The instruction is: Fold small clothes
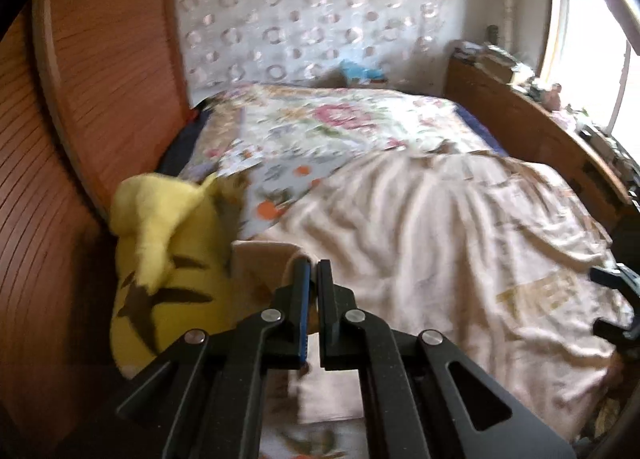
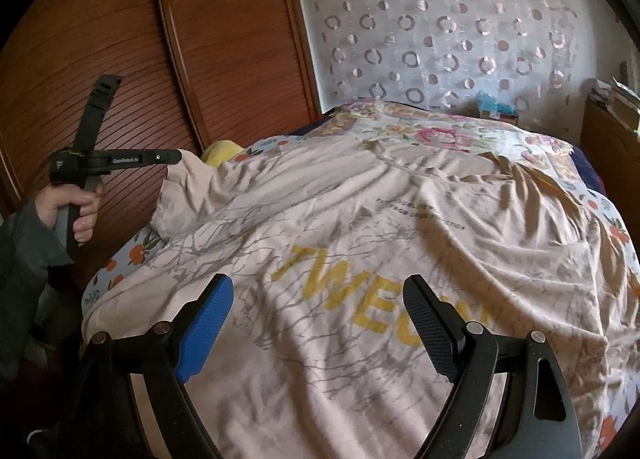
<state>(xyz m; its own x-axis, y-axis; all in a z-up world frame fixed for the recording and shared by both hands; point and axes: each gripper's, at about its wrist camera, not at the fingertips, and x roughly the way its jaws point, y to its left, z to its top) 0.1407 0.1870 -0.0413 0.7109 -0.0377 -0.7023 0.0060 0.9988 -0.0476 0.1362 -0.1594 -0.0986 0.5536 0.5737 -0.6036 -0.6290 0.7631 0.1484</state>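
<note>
A pale pink T-shirt (image 2: 360, 227) with yellow letters and a grey branch print lies spread over the bed. It also shows in the left wrist view (image 1: 460, 227). My left gripper (image 1: 313, 265) is shut on the shirt's sleeve (image 1: 264, 255); in the right wrist view it (image 2: 176, 157) holds that sleeve (image 2: 184, 187) lifted at the bed's left edge. My right gripper (image 2: 320, 287) is open and empty, hovering above the shirt's near part. It shows at the right edge of the left wrist view (image 1: 616, 299).
A floral bedcover (image 1: 320, 127) lies under the shirt. A yellow plush toy (image 1: 168, 251) sits at the bed's left side against the wooden wardrobe doors (image 2: 180, 59). A wooden shelf with clutter (image 1: 540, 115) runs along the right. A blue item (image 2: 492, 103) lies at the bed's far end.
</note>
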